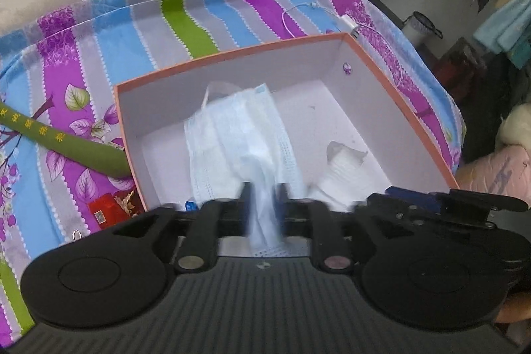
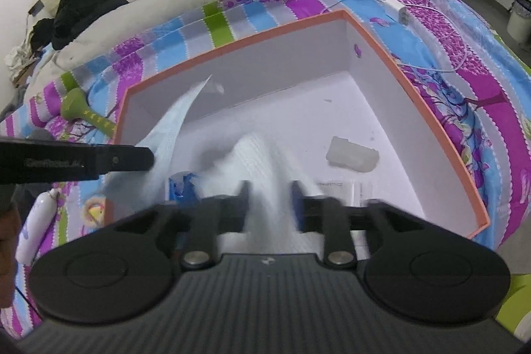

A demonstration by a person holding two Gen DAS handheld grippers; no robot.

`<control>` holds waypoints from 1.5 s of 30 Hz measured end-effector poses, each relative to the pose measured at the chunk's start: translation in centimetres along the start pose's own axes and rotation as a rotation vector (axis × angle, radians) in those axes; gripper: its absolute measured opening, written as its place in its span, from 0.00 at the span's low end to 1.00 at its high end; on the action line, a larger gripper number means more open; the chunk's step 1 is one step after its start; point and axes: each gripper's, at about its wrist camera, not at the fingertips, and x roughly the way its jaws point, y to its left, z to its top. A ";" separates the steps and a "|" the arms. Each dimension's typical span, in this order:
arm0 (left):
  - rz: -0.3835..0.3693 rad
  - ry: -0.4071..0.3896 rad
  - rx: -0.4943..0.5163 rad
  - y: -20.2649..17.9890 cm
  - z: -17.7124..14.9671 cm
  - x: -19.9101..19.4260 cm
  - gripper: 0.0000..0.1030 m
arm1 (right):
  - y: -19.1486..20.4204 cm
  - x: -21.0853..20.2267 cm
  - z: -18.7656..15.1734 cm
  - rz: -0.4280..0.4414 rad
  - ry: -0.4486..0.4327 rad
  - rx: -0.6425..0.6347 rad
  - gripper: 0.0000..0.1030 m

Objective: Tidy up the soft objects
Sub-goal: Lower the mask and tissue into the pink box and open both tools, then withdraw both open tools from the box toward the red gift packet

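Hanging over the orange-rimmed box (image 1: 232, 55), the left gripper (image 1: 264, 191) has its jaws spread, a pale blue face mask (image 1: 239, 135) draped loosely between them and down onto the box floor. Right of it in the box lies a small white wad (image 1: 345, 161). The right gripper (image 2: 270, 191) also stands parted, with white cloth (image 2: 255, 151) between its 2 fingers.

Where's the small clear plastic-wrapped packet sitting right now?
The plastic-wrapped packet lies on the floor of the orange-rimmed box, toward its right wall, apart from the blue face mask at the left.
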 end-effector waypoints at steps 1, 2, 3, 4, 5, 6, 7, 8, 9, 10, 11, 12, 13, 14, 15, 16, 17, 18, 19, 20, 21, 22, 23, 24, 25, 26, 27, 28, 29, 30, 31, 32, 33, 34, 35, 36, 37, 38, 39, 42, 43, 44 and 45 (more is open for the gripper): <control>0.002 0.004 0.003 -0.1 -0.1 0.1 0.66 | -0.1 0.0 -0.1 -0.007 -0.006 0.004 0.51; 0.006 0.006 0.010 -0.2 -0.1 0.1 0.66 | -0.2 -0.1 -0.2 -0.008 -0.012 0.005 0.51; 0.011 0.001 0.021 -0.4 -0.2 0.0 0.66 | -0.3 -0.2 -0.2 -0.005 -0.014 0.002 0.50; 0.016 -0.020 0.035 -0.6 -0.4 -0.2 0.66 | -0.5 -0.4 -0.2 0.006 -0.021 0.003 0.50; 0.021 -0.039 0.040 -0.8 -0.6 -0.5 0.66 | -0.6 -0.7 -0.1 0.016 -0.034 0.005 0.50; 0.022 -0.051 0.033 -0.8 -0.7 -0.7 0.66 | -0.6 -1.1 -0.2 0.016 -0.049 0.003 0.50; 0.011 -0.060 0.021 -0.8 -0.8 -0.9 0.66 | -0.6 -1.5 -0.2 0.013 -0.063 -0.004 0.50; -0.001 -0.067 0.012 -0.8 -1.0 -1.1 0.66 | -0.6 -1.9 -0.3 0.013 -0.077 -0.007 0.50; -0.006 -0.078 0.006 -0.9 -1.1 -1.4 0.66 | -0.7 -2.1 -0.4 0.016 -0.087 -0.007 0.50; -0.010 -0.096 0.002 -0.9 -1.2 -1.9 0.66 | -0.8 -2.5 -0.5 0.020 -0.099 -0.006 0.50; -0.017 -0.109 -0.001 -0.9 -1.3 -2.3 0.66 | -0.8 -3.0 -0.8 0.022 -0.114 -0.006 0.50; -0.021 -0.120 -0.003 -1.0 -1.3 -2.7 0.66 | -0.8 -3.4 -1.0 0.022 -0.128 -0.010 0.50; -0.020 -0.136 -0.002 -0.9 -1.5 -3.2 0.66 | -0.8 -3.8 -1.3 0.023 -0.145 -0.015 0.50; -0.012 -0.157 0.004 -1.0 -1.7 -3.8 0.66 | -0.7 -4.2 -1.6 0.026 -0.161 -0.019 0.50; -0.002 -0.180 0.018 -1.1 -2.0 -4.5 0.66 | -0.7 -4.7 -2.0 0.029 -0.181 -0.021 0.50; 0.004 -0.196 0.031 -1.2 -2.3 -5.0 0.66 | -0.7 -5.1 -2.5 0.033 -0.197 -0.020 0.50; 0.009 -0.215 0.047 -1.2 -2.7 -5.6 0.66 | -0.6 -5.5 -2.9 0.041 -0.209 -0.024 0.50; 0.016 -0.241 0.066 -1.2 -3.3 -6.4 0.66 | -0.5 -5.8 -3.5 0.052 -0.220 -0.027 0.50; 0.025 -0.258 0.081 -1.3 -3.9 -7.0 0.66 | -0.3 -6.1 -4.0 0.062 -0.231 -0.026 0.50; 0.038 -0.278 0.095 -1.3 -4.6 -7.6 0.66 | -0.1 -6.4 -4.5 0.070 -0.243 -0.024 0.50; 0.048 -0.296 0.106 -1.2 -5.2 -8.1 0.66 | 0.1 -6.7 -5.1 0.079 -0.258 -0.026 0.50; 0.059 -0.318 0.120 -1.2 -6.0 -8.8 0.66 | 0.4 -7.1 -5.6 0.081 -0.272 -0.031 0.50; 0.063 -0.332 0.126 -1.2 -6.8 -9.2 0.66 | 0.7 -7.4 -6.1 0.080 -0.290 -0.039 0.50; 0.064 -0.343 0.131 -1.2 -7.6 -9.7 0.66 | 1.0 -7.7 -6.6 0.079 -0.302 -0.047 0.50; 0.060 -0.356 0.134 -1.2 -8.5 -10.2 0.66 | 1.3 -8.0 -7.0 0.080 -0.314 -0.057 0.50; 0.063 -0.367 0.140 -1.3 -9.3 -10.6 0.66 | 1.6 -8.3 -7.4 0.080 -0.330 -0.067 0.50; 0.074 -0.384 0.147 -1.5 -10.2 -11.1 0.66 | 1.9 -8.6 -7.8 0.079 -0.343 -0.074 0.50; 0.082 -0.401 0.147 -1.5 -10.9 -11.5 0.66 | 2.2 -8.9 -8.2 0.080 -0.352 -0.081 0.50; 0.081 -0.417 0.147 -1.6 -11.8 -12.0 0.66 | 2.4 -9.2 -8.6 0.085 -0.359 -0.088 0.50; 0.074 -0.427 0.146 -1.7 -12.5 -12.3 0.66 | 2.6 -9.4 -9.1 0.088 -0.365 -0.092 0.50; 0.070 -0.436 0.144 -1.8 -13.2 -12.6 0.66 | 2.9 -9.7 -9.6 0.089 -0.372 -0.097 0.50; 0.069 -0.444 0.144 -2.0 -13.9 -12.9 0.66 | 3.0 -9.9 -10.0 0.091 -0.377 -0.099 0.50; 0.071 -0.453 0.144 -2.1 -14.5 -13.2 0.66 | 3.1 -10.2 -10.4 0.097 -0.384 -0.100 0.50; 0.072 -0.463 0.148 -2.2 -15.2 -13.6 0.66 | 3.2 -10.4 -10.9 0.110 -0.390 -0.100 0.50; 0.073 -0.470 0.147 -2.2 -15.9 -13.9 0.66 | 3.3 -10.6 -11.3 0.120 -0.396 -0.098 0.50; 0.072 -0.482 0.141 -2.1 -16.5 -14.3 0.66 | 3.4 -10.8 -11.9 0.129 -0.403 -0.095 0.50; 0.069 -0.491 0.134 -2.1 -17.1 -14.6 0.66 | 3.6 -10.9 -12.4 0.132 -0.405 -0.097 0.50; 0.066 -0.496 0.127 -1.9 -17.8 -15.0 0.66 | 3.8 -11.0 -12.9 0.134 -0.404 -0.101 0.50; 0.071 -0.499 0.123 -1.7 -18.5 -15.2 0.66 | 4.1 -11.1 -13.4 0.139 -0.403 -0.107 0.50; 0.095 -0.510 0.106 -1.2 -20.4 -15.9 0.66 | 4.8 -11.1 -14.8 0.147 -0.395 -0.126 0.50; 0.100 -0.514 0.092 -1.0 -21.2 -16.1 0.66 | 5.0 -11.1 -15.2 0.146 -0.392 -0.128 0.50; 0.103 -0.517 0.078 -0.7 -21.7 -16.3 0.66 | 5.3 -11.1 -15.5 0.149 -0.386 -0.129 0.50; 0.105 -0.520 0.061 -0.3 -22.3 -16.4 0.66 | 5.6 -11.0 -16.0 0.155 -0.379 -0.134 0.50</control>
